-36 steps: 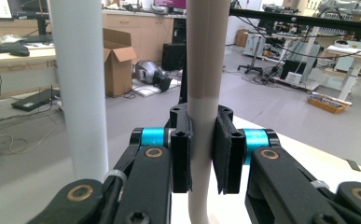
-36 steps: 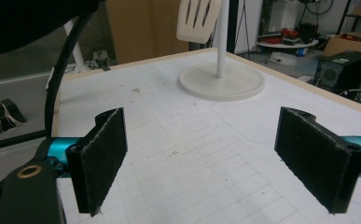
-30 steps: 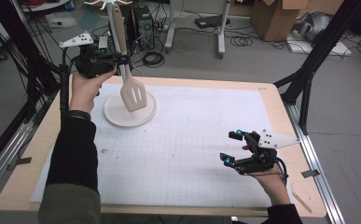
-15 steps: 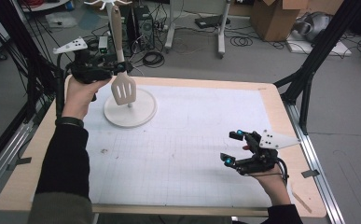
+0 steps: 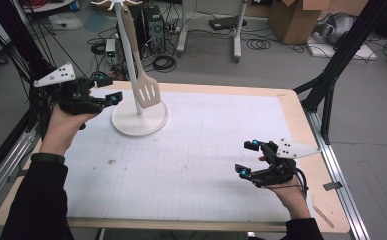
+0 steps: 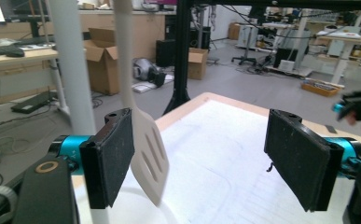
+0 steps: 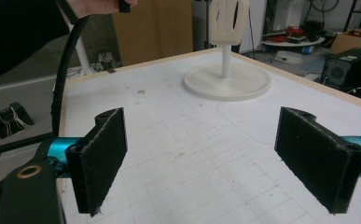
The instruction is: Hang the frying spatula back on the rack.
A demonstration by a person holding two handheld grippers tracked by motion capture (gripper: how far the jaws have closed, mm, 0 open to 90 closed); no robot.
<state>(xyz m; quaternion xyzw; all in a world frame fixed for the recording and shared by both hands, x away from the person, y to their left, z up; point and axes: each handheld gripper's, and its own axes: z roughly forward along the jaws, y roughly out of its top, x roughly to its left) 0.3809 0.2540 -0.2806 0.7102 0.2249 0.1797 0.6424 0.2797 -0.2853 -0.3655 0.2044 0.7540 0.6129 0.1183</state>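
Leftward, one hand-held gripper (image 5: 112,90) has just opened off one hanging spatula (image 5: 146,93).

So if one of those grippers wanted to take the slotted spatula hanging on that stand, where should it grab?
Probably the long thin handle just above the blade of the spatula. It hangs nearly upright beside the stand, so a level approach from the open table side, jaws either side of the handle, looks best. The left gripper, jaws open, is nearest.
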